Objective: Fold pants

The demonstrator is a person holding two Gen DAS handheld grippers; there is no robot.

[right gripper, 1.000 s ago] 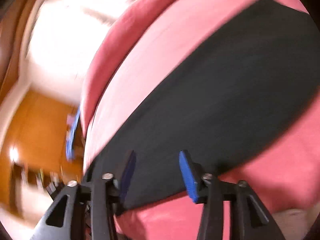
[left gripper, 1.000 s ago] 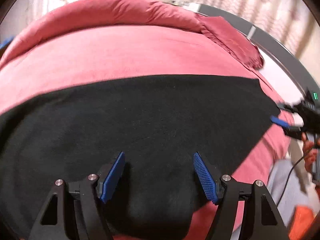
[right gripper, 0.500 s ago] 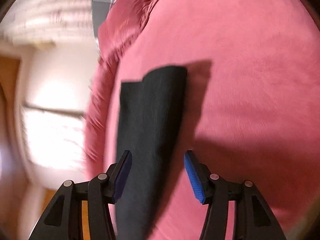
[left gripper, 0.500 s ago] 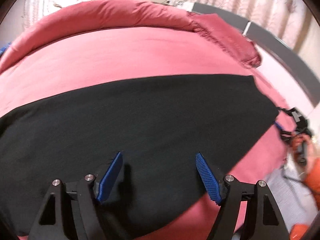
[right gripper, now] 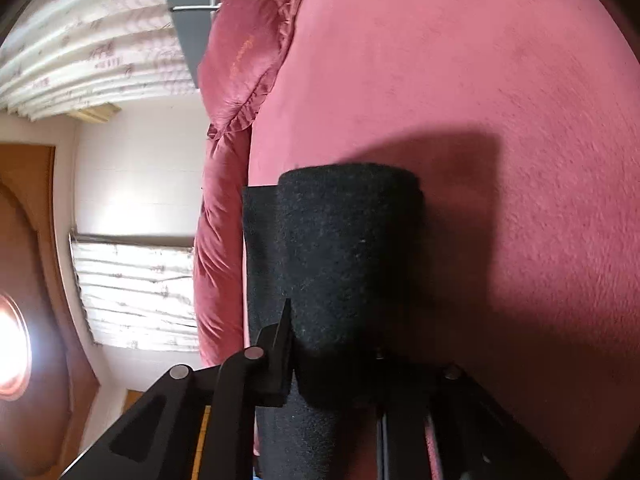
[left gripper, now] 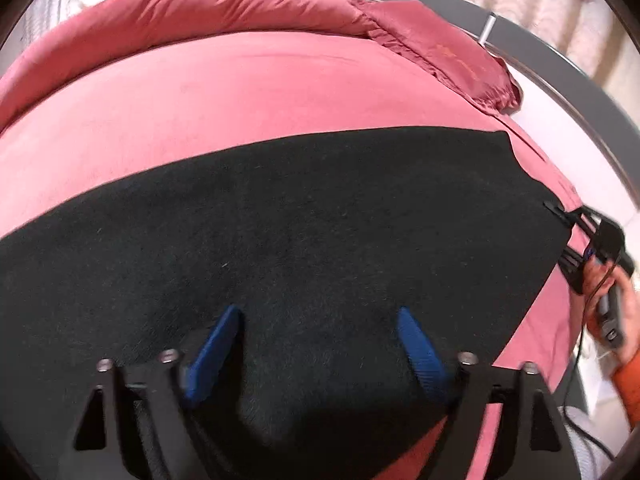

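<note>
Black pants (left gripper: pixel 300 240) lie flat in a long band across the red bedspread (left gripper: pixel 240 92). My left gripper (left gripper: pixel 317 311) hovers over their near edge, its jaws wide and still opening, blue pads clear of the cloth. At the band's right end a hand (left gripper: pixel 616 312) holds my right gripper (left gripper: pixel 576 248) at the pants' edge. In the right wrist view the right gripper (right gripper: pixel 332 344) is closing on a raised fold of the pants (right gripper: pixel 344 232), and the cloth bunched between the fingers hides the pads.
A red pillow (left gripper: pixel 448 56) lies at the far right by the grey headboard (left gripper: pixel 540 52). A rolled red cover (left gripper: pixel 180 8) runs along the bed's far edge. Curtains (right gripper: pixel 80 60) and a wall stand beyond the bed. A cable (left gripper: pixel 576 368) hangs from the right gripper.
The left gripper slid sideways over the pants and its jaws widened. The right gripper rolled, dropped to the pants' end and closed on a fold of the cloth.
</note>
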